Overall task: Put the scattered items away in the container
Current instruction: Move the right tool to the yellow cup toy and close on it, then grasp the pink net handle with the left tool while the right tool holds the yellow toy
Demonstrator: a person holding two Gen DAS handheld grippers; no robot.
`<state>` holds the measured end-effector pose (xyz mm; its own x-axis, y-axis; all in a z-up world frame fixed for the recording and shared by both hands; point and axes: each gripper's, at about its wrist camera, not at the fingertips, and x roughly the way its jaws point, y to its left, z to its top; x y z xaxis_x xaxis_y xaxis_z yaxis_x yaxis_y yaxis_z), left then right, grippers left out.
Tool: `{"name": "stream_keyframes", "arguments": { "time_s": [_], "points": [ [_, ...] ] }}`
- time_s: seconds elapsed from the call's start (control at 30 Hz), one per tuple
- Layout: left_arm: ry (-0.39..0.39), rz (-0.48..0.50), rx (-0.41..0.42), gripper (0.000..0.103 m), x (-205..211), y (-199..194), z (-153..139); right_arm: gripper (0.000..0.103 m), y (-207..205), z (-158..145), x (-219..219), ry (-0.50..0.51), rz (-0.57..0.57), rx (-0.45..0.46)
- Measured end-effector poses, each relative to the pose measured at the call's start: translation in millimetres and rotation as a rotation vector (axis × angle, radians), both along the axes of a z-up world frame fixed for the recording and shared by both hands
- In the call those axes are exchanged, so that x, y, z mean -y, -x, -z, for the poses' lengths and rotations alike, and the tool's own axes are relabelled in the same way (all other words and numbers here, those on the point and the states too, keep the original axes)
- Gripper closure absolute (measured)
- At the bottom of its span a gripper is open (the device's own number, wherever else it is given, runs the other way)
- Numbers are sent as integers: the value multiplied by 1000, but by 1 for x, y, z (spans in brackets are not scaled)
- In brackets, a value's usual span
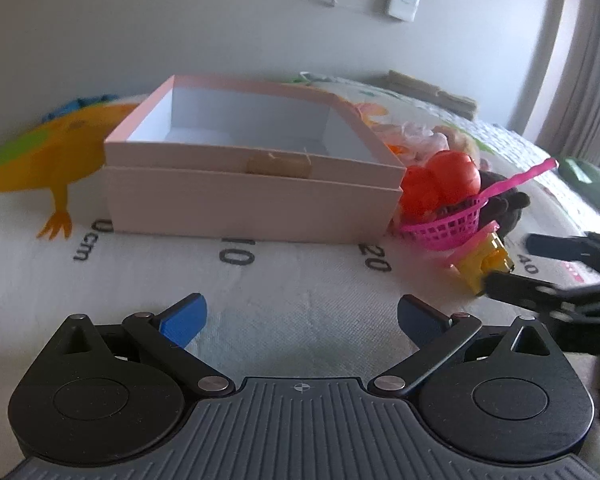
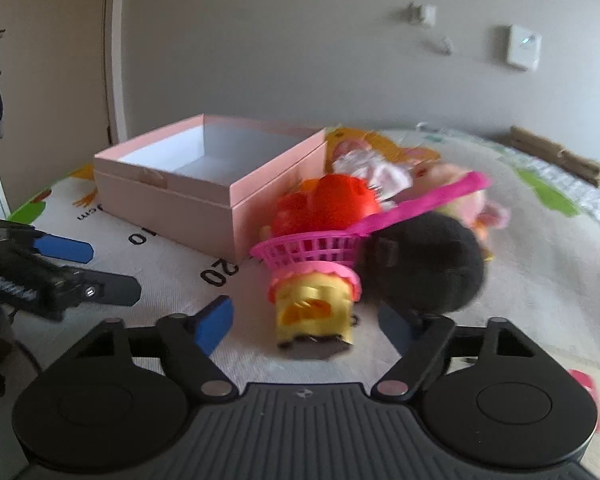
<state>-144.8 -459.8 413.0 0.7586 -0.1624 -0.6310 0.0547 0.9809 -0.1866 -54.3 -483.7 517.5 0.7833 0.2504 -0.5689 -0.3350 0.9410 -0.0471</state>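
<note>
Toys lie in a heap just beside the pink box [image 2: 204, 184], on a play mat [image 1: 300, 280] with printed numbers. The box stands open, and what shows of its inside is bare, so I judge the tidying has hardly begun. Nearest to the right claw [image 2: 304, 326] is a yellow toy [image 2: 314, 314] with a pink frill; its long axis runs from the pink basket [image 2: 312, 250] toward the claw, dark end first. This claw is open around it, pads not pressing, probably lined up for a grasp. A black plush [image 2: 424, 264] touches the basket, orange balls [image 2: 328, 200] behind. The left claw [image 1: 300, 322] waits open and empty before the box.
</note>
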Motion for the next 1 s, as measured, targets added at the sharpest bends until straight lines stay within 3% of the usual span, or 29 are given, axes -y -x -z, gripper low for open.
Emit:
{"name": "stream_keyframes", "arguments": {
  "time_s": [0.17, 0.33, 0.5, 0.57, 0.63, 0.77, 0.83, 0.87, 0.9, 1.0],
  "points": [
    [3, 17, -1, 0, -28, -5, 0, 54, -13, 9, -2, 11, 26, -49],
    [43, 10, -3, 0, -29, -9, 3, 55, 10, 5, 10, 24, 66, -27],
    [-41, 68, -33, 0, -18, -13, 2, 55, 23, 7, 36, 16, 177, 8],
    [-38, 88, -27, 0, -10, -14, 0, 55, 25, 10, 48, -12, 229, 12],
    [-20, 138, 23, 0, 3, -13, -8, 54, 26, 10, 62, -92, 271, 10],
    [-113, 257, 159, 0, 48, -14, -25, 54, 27, 9, 76, -156, 295, 26],
    [-165, 294, 187, 8, 68, -22, -24, 54, 27, 8, 79, -176, 284, 36],
    [-196, 311, 188, 18, 78, -26, -22, 54, 27, 8, 81, -187, 282, 37],
    [-227, 328, 176, 36, 88, -33, -18, 54, 26, 9, 82, -200, 290, 36],
    [-266, 358, 149, 30, 104, -46, -7, 54, 24, 9, 88, -254, 316, 23]
  ]
}}
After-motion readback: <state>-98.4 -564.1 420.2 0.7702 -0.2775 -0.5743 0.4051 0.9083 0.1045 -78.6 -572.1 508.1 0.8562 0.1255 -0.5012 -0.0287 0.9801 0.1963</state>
